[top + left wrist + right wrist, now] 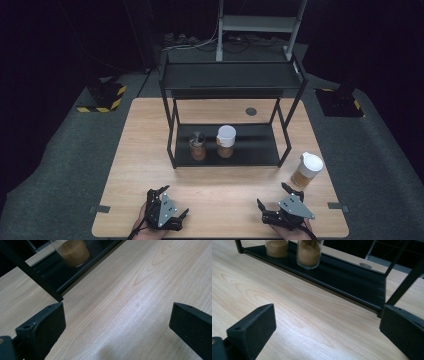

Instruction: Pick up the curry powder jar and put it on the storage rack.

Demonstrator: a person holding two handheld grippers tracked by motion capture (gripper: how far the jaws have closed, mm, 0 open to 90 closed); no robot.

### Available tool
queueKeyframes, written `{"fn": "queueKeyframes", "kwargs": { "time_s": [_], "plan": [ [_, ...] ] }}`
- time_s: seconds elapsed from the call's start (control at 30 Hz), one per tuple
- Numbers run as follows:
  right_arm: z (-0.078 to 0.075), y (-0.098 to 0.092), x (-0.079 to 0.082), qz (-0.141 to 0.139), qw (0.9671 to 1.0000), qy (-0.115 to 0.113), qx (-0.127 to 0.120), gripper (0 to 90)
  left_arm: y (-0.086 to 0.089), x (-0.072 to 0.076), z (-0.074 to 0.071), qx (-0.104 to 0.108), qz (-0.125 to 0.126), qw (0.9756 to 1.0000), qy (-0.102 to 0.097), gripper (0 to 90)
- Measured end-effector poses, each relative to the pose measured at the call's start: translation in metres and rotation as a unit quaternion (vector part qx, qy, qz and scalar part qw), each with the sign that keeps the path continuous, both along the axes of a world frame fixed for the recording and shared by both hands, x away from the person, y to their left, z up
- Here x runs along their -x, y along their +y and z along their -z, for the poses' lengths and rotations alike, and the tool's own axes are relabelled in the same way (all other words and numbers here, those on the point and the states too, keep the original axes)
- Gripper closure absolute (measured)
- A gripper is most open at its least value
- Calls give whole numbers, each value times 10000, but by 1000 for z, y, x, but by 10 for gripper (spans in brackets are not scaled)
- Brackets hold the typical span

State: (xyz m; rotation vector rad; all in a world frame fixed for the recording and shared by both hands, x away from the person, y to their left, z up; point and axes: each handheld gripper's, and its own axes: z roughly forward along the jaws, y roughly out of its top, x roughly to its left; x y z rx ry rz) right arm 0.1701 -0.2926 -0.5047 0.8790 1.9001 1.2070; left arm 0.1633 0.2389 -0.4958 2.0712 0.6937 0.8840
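Table jar [306, 170]: upright on the table [150, 130] near its right edge, long axis vertical, white lid up, brown contents below. Outside the rack [230, 80], just right of its front right leg, not touching it. Bare wood in front of it and to its left; little room to its right before the table edge.

Right gripper [274, 196]: low at the near edge, held in a hand, jaws well apart with nothing between them. Near the table jar, to its front left and apart from it. In the right gripper view [328, 325], aimed across bare wood at the lower shelf [352, 277], with two jars [309, 252] standing on it.

Left gripper [172, 200]: also at the near edge, left of centre, jaws spread wide and empty. In the left gripper view [117, 322], bare wood between the jaws, and a rack jar [73, 251] beyond on the shelf.

On the lower shelf, in the high view: a dark-capped jar [198, 146] and a white-lidded jar [225, 141], both upright, side by side with a small gap, left of the shelf's middle. Right half of that shelf open. Top shelf [200, 75] overhead, limiting room above them. Broad clear wood between rack front and both grippers.
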Motion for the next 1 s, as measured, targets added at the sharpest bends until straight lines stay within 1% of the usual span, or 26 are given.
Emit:
{"fn": "queueKeyframes", "kwargs": {
  "time_s": [0.2,0.5,0.63,0.87,0.9,1.0],
  "plan": [
    [0,-8,1,81,9999,13,-68,3,1,0,0,20,1,10000,-6,10],
    [-2,-20,7,255,9996,-29,-136,3,2,0,1,71,-4,10000,2,10],
    [-2,-27,10,380,9990,6,-231,2,2,1,1,48,0,10000,-14,10],
    [-2,-35,13,518,9982,-1,-304,2,2,0,1,74,0,10000,-6,10],
    [-3,-38,14,580,9978,-1,-329,2,2,0,1,76,1,10000,-8,10],
    [-3,-41,15,649,9972,-7,-359,2,3,0,1,92,15,10000,-6,10]
  ]
}}
